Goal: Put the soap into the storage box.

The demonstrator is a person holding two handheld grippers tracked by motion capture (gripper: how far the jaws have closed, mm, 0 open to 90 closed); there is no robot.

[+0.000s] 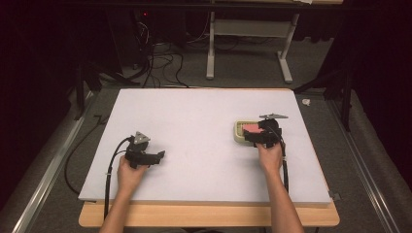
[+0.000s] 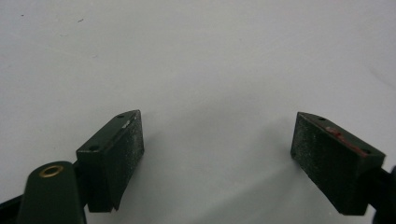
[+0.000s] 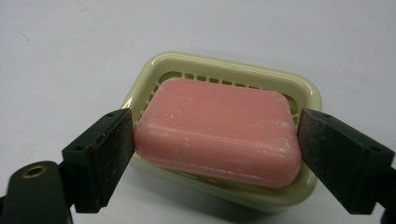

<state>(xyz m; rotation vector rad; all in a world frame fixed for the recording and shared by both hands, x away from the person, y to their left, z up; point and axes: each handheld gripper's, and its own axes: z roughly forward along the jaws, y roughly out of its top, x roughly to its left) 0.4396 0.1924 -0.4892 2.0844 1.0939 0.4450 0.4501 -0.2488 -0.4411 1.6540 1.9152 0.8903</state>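
Note:
A pink soap bar [image 3: 219, 135] lies in a pale green slotted soap dish [image 3: 285, 88] on the white table, right of centre. My right gripper [image 3: 215, 123] spans the bar lengthwise, and each black pad presses against one end of it. In the high view the right gripper [image 1: 257, 134] sits over the near side of the dish [image 1: 238, 132], with the soap [image 1: 250, 127] showing pink. My left gripper [image 1: 156, 157] rests low over the bare table at the near left. Its jaws [image 2: 217, 133] are wide apart with nothing between them.
The white table top [image 1: 194, 121] lies on a wooden board whose front edge [image 1: 194, 216] runs just before the person. Cables trail from both grippers toward the near edge. Beyond the table are floor cables and a desk frame [image 1: 248, 43].

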